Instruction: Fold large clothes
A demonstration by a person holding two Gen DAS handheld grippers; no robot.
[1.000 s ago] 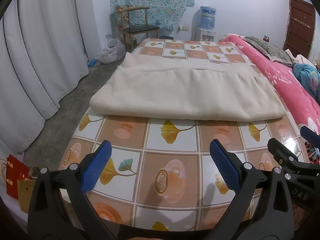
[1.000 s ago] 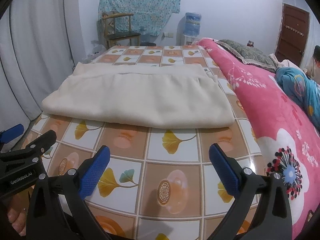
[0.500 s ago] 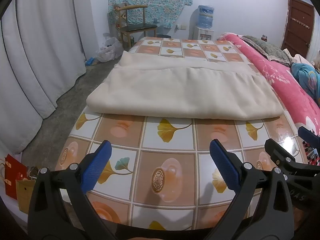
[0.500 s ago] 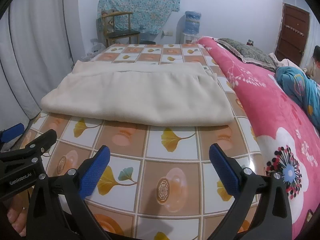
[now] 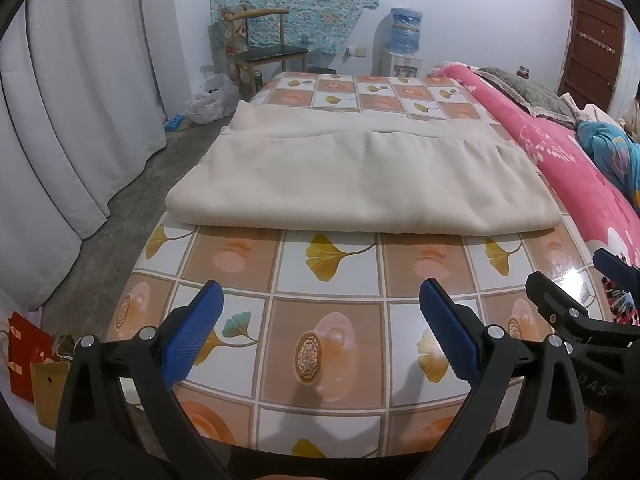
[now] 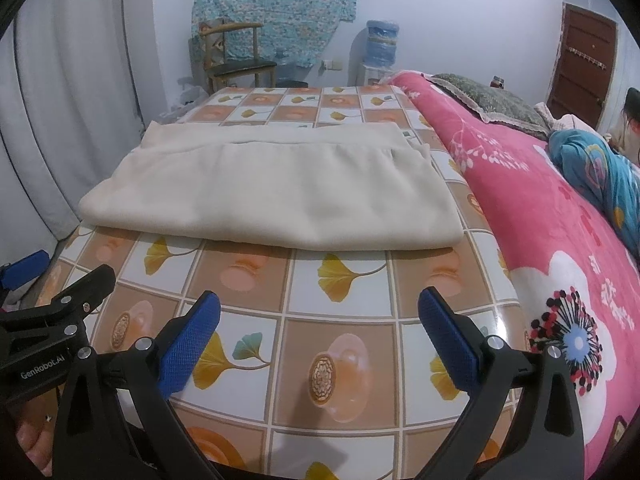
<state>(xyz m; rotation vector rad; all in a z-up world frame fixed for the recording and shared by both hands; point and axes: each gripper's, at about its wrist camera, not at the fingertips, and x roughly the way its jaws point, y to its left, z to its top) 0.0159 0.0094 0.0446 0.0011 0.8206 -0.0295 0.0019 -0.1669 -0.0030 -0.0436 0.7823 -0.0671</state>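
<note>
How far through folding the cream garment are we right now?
Done: the cream fleece garment lies on the tiled-pattern tabletop, already folded into a flat, layered rectangle. In hand: nothing; the left gripper and right gripper are both open, short of it. Left: possibly another fold.

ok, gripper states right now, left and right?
Left gripper: open, empty, short of the cream garment.
Right gripper: open, empty, also short of it.

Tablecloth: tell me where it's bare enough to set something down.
Bare patches on the tablecloth: the near strip between both open grippers, left gripper and right gripper, and the folded cream garment; a narrower far strip beyond it. The middle is covered; the pink blanket borders the right.
</note>
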